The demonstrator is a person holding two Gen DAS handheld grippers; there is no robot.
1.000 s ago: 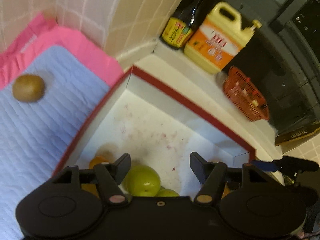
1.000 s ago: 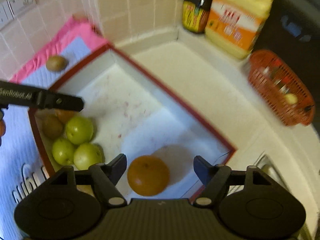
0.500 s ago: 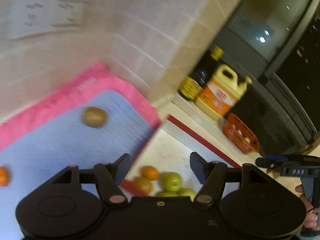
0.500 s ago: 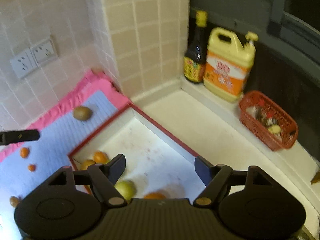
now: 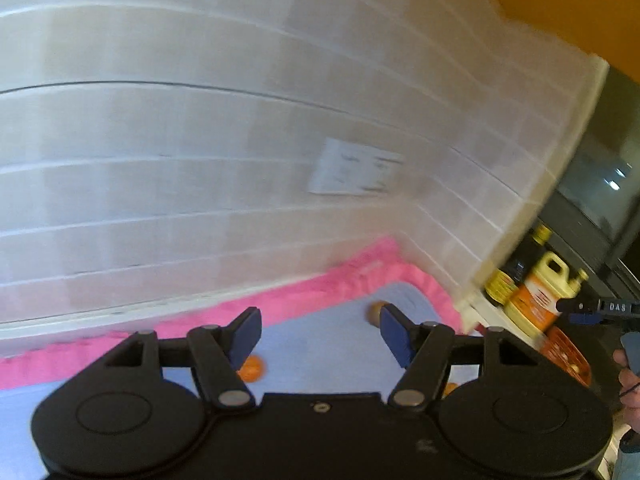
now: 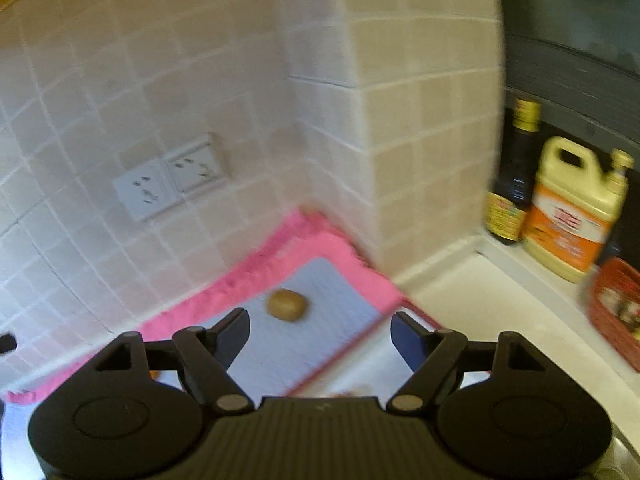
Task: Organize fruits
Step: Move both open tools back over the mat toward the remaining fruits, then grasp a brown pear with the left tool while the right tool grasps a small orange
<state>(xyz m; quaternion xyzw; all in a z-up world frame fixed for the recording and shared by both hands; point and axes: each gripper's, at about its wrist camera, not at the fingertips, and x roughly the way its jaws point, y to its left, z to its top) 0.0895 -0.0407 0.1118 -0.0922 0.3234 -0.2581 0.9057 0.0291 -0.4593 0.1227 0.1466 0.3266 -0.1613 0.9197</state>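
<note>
My left gripper (image 5: 320, 330) is open and empty, raised high and pointing at the tiled wall above the blue mat (image 5: 328, 344). A small orange fruit (image 5: 250, 369) lies on the mat behind its left finger, and a brown kiwi (image 5: 374, 313) shows partly behind its right finger. My right gripper (image 6: 320, 334) is open and empty, raised above the mat (image 6: 316, 336). The kiwi (image 6: 286, 305) lies on the mat beyond its fingers. The red-rimmed white box (image 6: 416, 316) shows only as a corner behind the right finger. The fruits in the box are hidden.
A dark sauce bottle (image 6: 514, 184), a yellow jug (image 6: 572, 216) and a red basket (image 6: 618, 304) stand along the counter's back right. A double wall socket (image 6: 168, 186) sits above the pink-edged mat. The right gripper's tip (image 5: 596, 308) shows at the left view's right edge.
Both grippers have lifted and tilted up away from the box. The fruits in the box have dropped out of view. The left view now faces mostly wall.
</note>
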